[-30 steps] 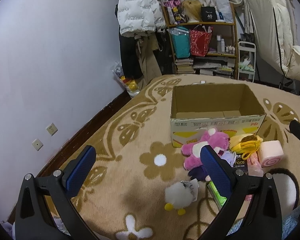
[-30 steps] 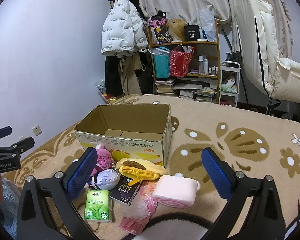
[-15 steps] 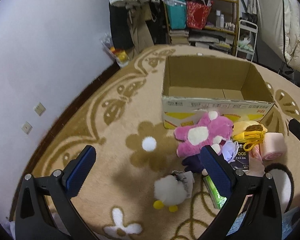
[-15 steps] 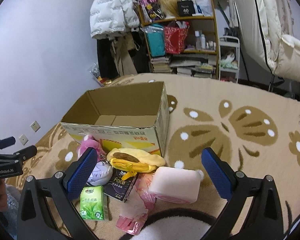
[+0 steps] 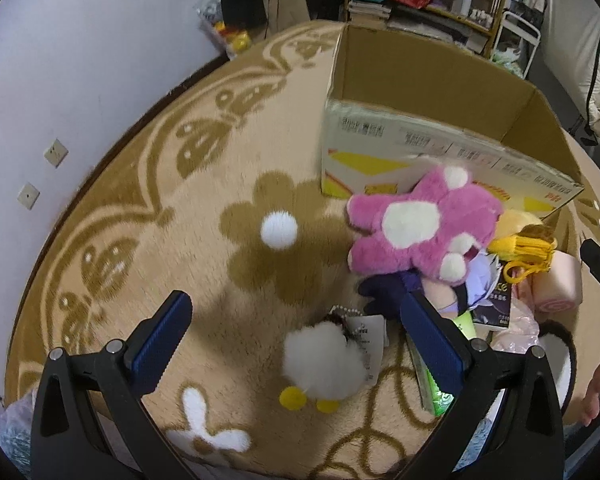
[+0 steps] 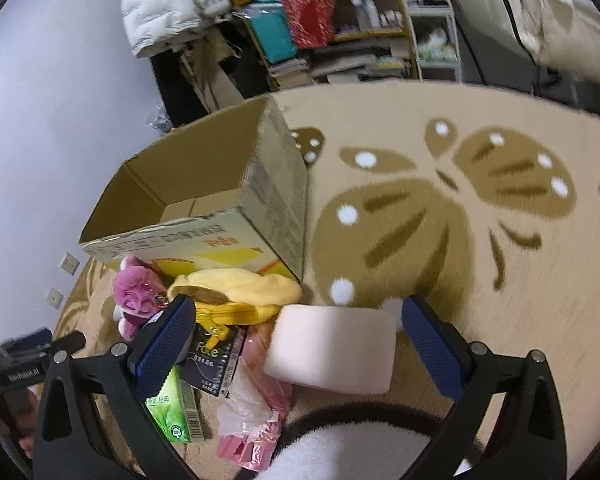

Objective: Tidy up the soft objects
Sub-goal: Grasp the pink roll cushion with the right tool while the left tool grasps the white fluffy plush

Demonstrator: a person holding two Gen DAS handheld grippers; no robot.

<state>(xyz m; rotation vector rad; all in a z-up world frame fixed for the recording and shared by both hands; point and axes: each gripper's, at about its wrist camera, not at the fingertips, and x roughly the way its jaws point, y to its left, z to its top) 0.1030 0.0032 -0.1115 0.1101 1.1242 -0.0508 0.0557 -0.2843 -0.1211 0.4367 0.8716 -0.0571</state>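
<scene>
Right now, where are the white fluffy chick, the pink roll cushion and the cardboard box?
White chick (image 5: 320,364), left wrist view, on its fluffy body.
Pink roll cushion (image 6: 332,350), right wrist view, on its curved side.
Cardboard box (image 6: 276,204), right wrist view, on its outer side wall.

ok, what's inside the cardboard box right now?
Nothing visible inside the cardboard box: both wrist views show bare inner walls and, from the right wrist, a strip of bare floor flaps. The near wall hides the floor right behind it. The pink plush lies outside, against the front.
</scene>
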